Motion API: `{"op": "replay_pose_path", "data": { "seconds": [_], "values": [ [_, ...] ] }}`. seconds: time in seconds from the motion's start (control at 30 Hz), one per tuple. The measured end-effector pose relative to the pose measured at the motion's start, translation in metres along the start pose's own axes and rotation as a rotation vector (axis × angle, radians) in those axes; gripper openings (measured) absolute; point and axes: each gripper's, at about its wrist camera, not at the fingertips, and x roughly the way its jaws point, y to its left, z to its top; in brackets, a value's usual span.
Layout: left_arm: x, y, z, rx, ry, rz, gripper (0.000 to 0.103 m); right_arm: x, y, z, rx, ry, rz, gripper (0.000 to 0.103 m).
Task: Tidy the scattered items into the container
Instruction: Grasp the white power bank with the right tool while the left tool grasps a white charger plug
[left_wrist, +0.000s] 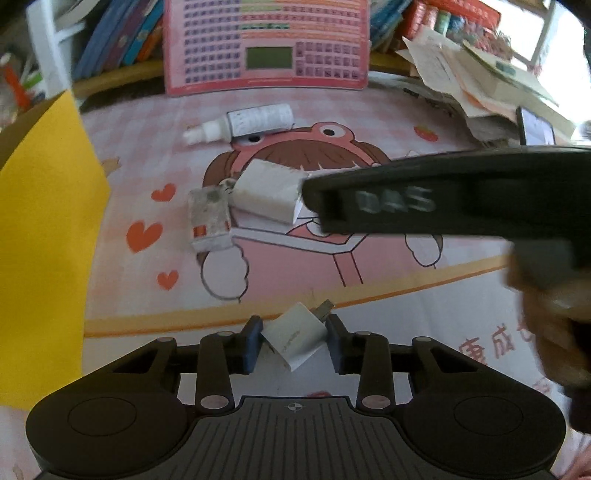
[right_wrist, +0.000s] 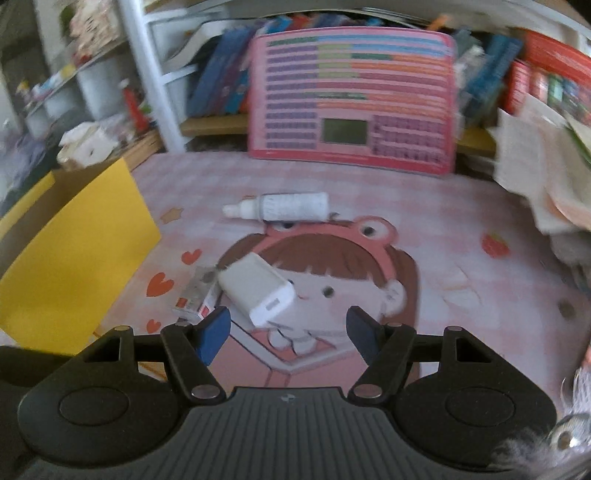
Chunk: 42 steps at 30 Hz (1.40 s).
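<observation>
My left gripper (left_wrist: 294, 341) is shut on a small white plug adapter (left_wrist: 295, 338) with a metal connector, held above the pink cartoon mat. My right gripper (right_wrist: 288, 332) is open and empty, just short of a white charger block (right_wrist: 258, 293) lying on the mat. The charger block also shows in the left wrist view (left_wrist: 267, 192), with the right gripper's body (left_wrist: 443, 199) reaching in beside it. A small worn white box (left_wrist: 208, 219) lies against the charger's left side and also shows in the right wrist view (right_wrist: 197, 295). A white spray bottle (left_wrist: 243, 123) lies farther back (right_wrist: 280, 207). The yellow cardboard container (left_wrist: 40, 236) stands at the left (right_wrist: 74, 258).
A pink keyboard-style toy board (left_wrist: 266, 44) leans against a bookshelf at the back (right_wrist: 351, 99). A stack of papers and a phone (left_wrist: 480, 85) sit at the right. White shelving (right_wrist: 147, 74) stands at the back left.
</observation>
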Motion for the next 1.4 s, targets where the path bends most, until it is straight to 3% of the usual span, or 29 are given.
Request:
{"op": "replay_pose_path", "data": {
  "seconds": [0.3, 0.47, 0.63, 0.8, 1.13, 1.4],
  "values": [
    [-0.012, 0.027, -0.003, -0.154, 0.014, 0.0, 0.035, 0.05, 0.019, 0.008, -0.093, 0.052, 0.003, 0.065],
    [-0.02, 0.028, -0.005, -0.159, 0.006, -0.003, 0.035, 0.068, 0.024, 0.012, -0.133, 0.082, 0.001, 0.065],
    [-0.028, 0.036, -0.007, -0.193, 0.007, -0.007, 0.035, 0.077, 0.027, 0.013, -0.15, 0.083, -0.011, 0.056],
    [-0.034, 0.043, -0.012, -0.241, 0.015, -0.03, 0.035, 0.069, 0.021, 0.01, -0.111, 0.05, -0.068, 0.048],
    [-0.056, 0.04, -0.02, -0.241, -0.001, -0.098, 0.035, 0.027, 0.004, -0.013, -0.025, 0.055, -0.139, 0.046],
    [-0.08, 0.042, -0.031, -0.235, -0.028, -0.118, 0.035, -0.029, 0.007, -0.031, 0.062, 0.042, -0.09, 0.046]
  ]
}}
